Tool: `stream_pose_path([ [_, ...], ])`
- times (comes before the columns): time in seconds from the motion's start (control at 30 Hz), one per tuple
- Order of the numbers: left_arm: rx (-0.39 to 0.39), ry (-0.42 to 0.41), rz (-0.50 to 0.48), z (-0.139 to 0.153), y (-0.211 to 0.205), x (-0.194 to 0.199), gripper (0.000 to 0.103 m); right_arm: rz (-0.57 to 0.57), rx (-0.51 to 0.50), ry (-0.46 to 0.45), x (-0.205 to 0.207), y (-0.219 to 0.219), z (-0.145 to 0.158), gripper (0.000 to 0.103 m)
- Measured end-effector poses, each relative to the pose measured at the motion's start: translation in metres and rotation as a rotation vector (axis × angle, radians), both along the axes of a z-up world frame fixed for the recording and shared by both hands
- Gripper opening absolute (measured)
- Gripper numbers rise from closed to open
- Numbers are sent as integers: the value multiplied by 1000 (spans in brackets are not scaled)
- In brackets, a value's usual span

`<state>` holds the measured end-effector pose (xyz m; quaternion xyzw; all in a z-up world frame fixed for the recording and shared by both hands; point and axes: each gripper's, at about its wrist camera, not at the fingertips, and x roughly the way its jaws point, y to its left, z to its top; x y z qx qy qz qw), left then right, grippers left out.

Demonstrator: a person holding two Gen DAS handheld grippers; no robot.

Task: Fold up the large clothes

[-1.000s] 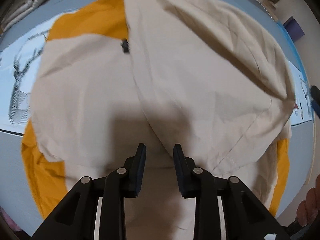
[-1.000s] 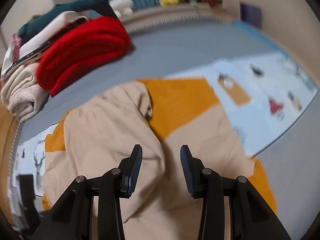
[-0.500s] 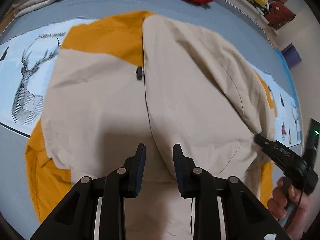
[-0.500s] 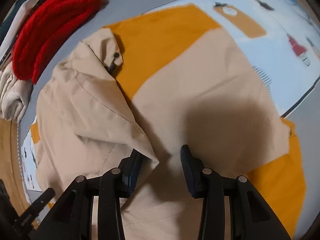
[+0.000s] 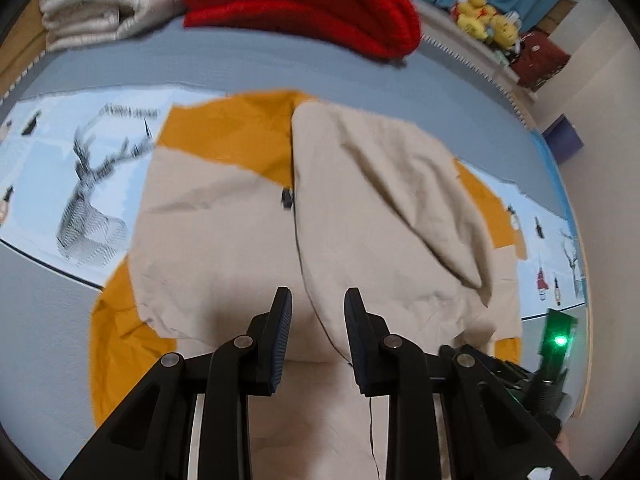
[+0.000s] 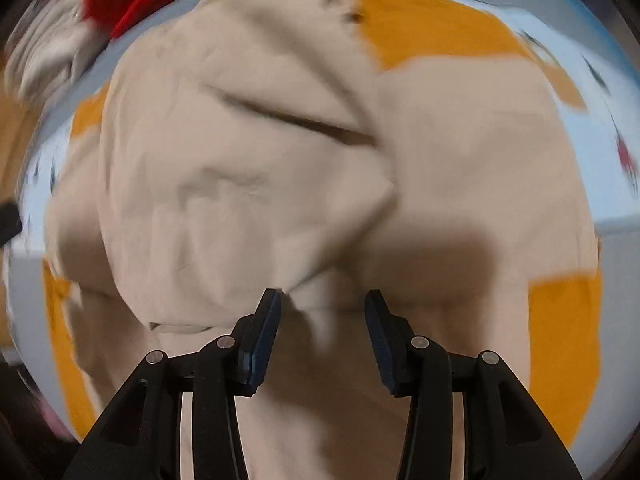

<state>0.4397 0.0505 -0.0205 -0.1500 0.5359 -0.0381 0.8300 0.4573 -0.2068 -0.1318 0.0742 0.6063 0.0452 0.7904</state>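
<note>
A beige jacket [image 5: 224, 240] with orange panels lies spread on the bed, its right half folded over as a flap [image 5: 380, 200] beside a dark zip pull [image 5: 286, 199]. My left gripper [image 5: 316, 292] hovers above the jacket's near middle, its jaws a little apart with nothing pinched. In the right wrist view, my right gripper [image 6: 322, 294] points steeply down, close over the jacket [image 6: 240, 160]. Its jaws are opening. The flap's corner lies just by the left finger [image 6: 272, 312], and no cloth is clamped.
Folded red knitwear [image 5: 304, 4] and a cream blanket [image 5: 104, 4] lie at the far side of the bed. The sheet [image 5: 88, 208] has a deer print. Yellow plush toys [image 5: 486, 20] and a purple box [image 5: 562, 140] are at the far right. The right gripper's body with a green light [image 5: 558, 340] is low at the right.
My left gripper has risen and tilted up, so more of the bed shows. My right gripper has dropped close to the jacket, tipped downward, and its jaws stand wider.
</note>
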Motion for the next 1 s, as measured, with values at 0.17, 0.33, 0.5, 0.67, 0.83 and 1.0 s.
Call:
stream_pose_path([
  [0.17,43,-180,-9,47,13,-30,23,40,22,-389,-35,-11,112,45],
  [0.33,87,-323,-43,86,27,-83,11,19,-4,-687,-96,-31,205,45],
  [0.5,99,-431,-18,119,48,-153,11,-50,-8,-857,-186,-72,270,45],
  [0.67,99,-457,-45,123,71,-237,11,-79,-54,-849,-269,-115,275,45],
  [0.83,170,-351,-72,86,103,-293,8,-117,-66,-756,-334,-150,234,33],
  [1.0,14,-191,99,38,137,-307,3,-186,-44,-577,-347,-175,172,32],
])
